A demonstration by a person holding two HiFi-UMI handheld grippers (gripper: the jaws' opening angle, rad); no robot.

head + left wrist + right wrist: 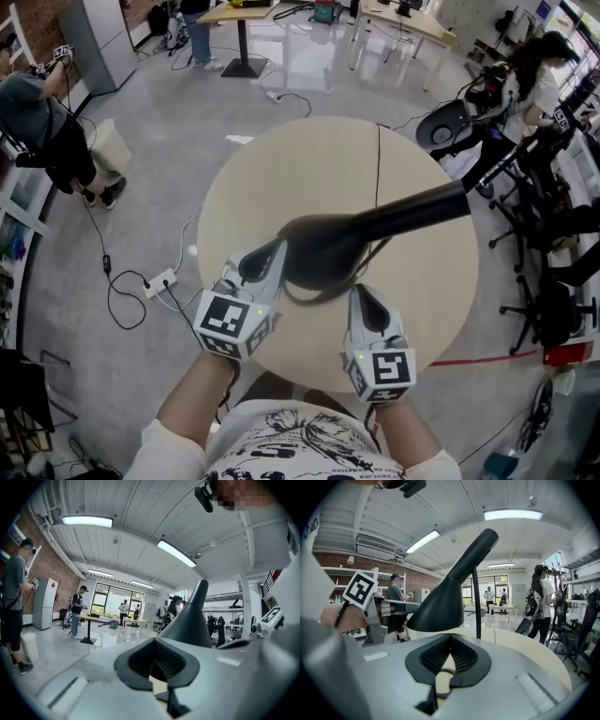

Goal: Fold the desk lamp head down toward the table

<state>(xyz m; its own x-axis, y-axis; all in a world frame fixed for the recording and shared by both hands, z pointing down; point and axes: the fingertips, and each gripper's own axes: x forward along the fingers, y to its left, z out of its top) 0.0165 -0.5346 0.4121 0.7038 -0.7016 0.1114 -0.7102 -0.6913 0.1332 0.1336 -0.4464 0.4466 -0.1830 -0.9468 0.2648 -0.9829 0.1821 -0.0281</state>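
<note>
A black desk lamp stands on the round beige table (pixel 262 178). Its cone head (pixel 323 253) hangs over the near part of the table, and the neck (pixel 422 211) runs up to the right. A thin black stem (pixel 378 164) crosses the tabletop behind it. My left gripper (pixel 253 267) is shut and empty, its tip at the head's left side. My right gripper (pixel 364 300) is also shut and empty, just under the head's near right rim. From the right gripper view the lamp head (pixel 445 597) rises ahead above my right gripper (pixel 449 660). In the left gripper view the lamp head (pixel 192 620) stands beyond my left gripper (pixel 157 667).
Black office chairs (pixel 553 300) crowd the right side. A white power strip (pixel 159 279) with cables lies on the floor at the left. People stand at the left (pixel 47 131) and back right (pixel 534 75). A red line (pixel 469 359) marks the floor.
</note>
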